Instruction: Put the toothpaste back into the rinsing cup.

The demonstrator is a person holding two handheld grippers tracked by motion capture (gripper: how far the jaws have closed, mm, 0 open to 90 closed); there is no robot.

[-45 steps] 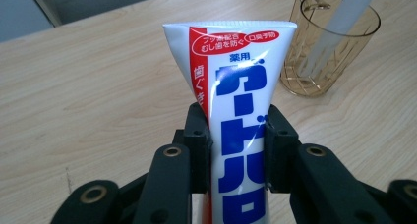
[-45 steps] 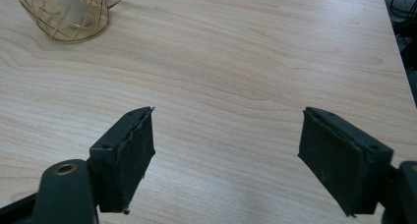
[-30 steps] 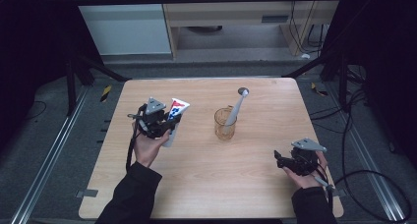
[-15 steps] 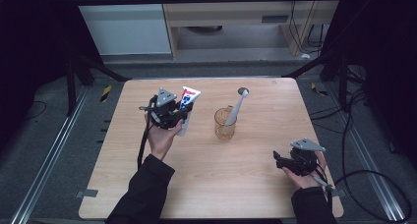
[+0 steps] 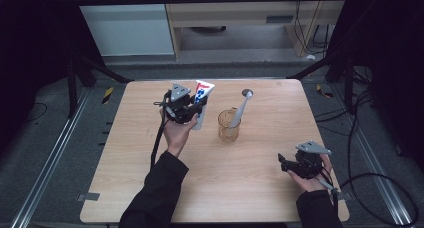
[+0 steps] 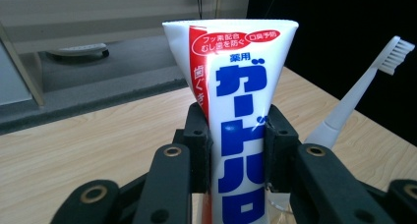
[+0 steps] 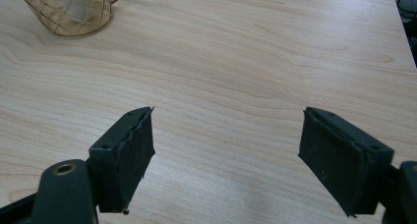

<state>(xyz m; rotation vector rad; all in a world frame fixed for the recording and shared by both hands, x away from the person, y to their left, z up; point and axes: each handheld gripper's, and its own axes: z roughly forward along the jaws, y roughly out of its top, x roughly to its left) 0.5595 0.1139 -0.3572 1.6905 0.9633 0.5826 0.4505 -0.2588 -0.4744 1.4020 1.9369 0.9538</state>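
left gripper is clamping the toothpaste tube upright, just left of the glass cup. keeping it vertical, clearing the toothbrush. right gripper is resting wide, empty.

Wooden table; glass cup

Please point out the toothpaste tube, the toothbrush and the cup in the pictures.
tube (image 6: 241,111): left gripper view, on the blue lettering of its body.
toothbrush (image 5: 239,109): high view, on its white handle.
cup (image 5: 229,132): high view, on its amber glass wall.
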